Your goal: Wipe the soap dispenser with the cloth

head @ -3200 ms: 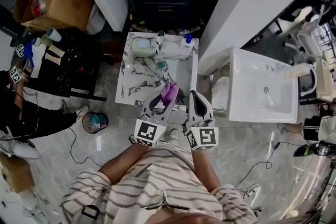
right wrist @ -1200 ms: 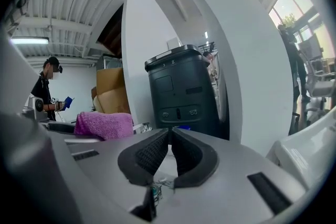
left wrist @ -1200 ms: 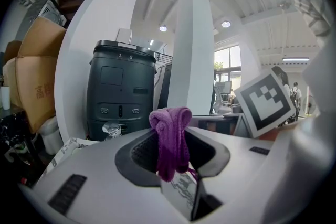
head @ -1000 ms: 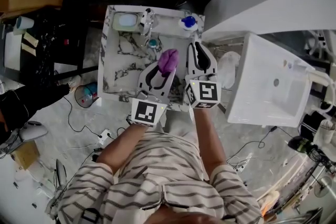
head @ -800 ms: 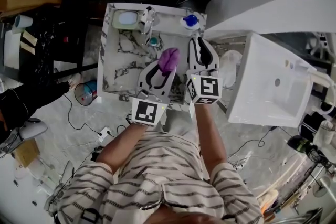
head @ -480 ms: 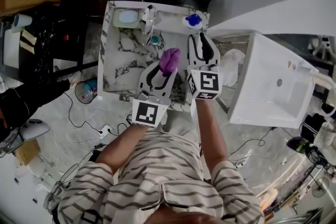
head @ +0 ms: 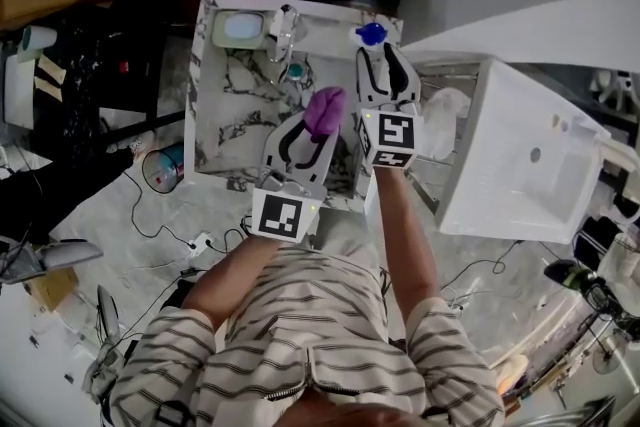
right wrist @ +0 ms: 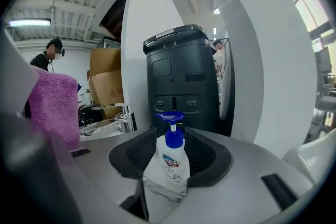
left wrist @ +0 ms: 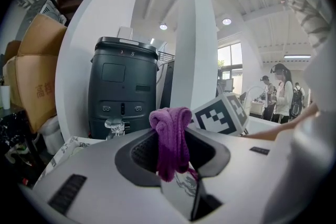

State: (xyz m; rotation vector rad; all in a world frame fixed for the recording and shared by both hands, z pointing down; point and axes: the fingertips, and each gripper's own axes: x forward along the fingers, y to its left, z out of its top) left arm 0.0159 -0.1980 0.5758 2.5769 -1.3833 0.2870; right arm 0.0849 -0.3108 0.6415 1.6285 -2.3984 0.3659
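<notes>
The soap dispenser [head: 370, 34], a white bottle with a blue pump, stands at the far right corner of the marble washstand [head: 212, 120]. My right gripper [head: 383, 61] reaches up to it, and its jaws have just been opening. In the right gripper view the soap dispenser [right wrist: 170, 157] stands upright in the gap between the jaws, with the pads apart from it. Lower and to the left, my left gripper [head: 316, 123] is shut on a bunched purple cloth [head: 323, 109]. That purple cloth [left wrist: 170, 136] hangs from its jaws in the left gripper view, and its edge [right wrist: 51, 105] shows in the right gripper view.
A chrome faucet [head: 283, 23], a pale dish [head: 240, 28] and a teal drain plug [head: 295, 71] sit on the washstand. A white basin [head: 520, 165] stands at the right. A dark cabinet [right wrist: 181, 76] and white pillars rise behind. Cardboard boxes [left wrist: 29, 81] are at the left.
My right gripper has moved forward and down up to the soap dispenser, and its jaws have spread. The left gripper has stayed put with the purple cloth.
</notes>
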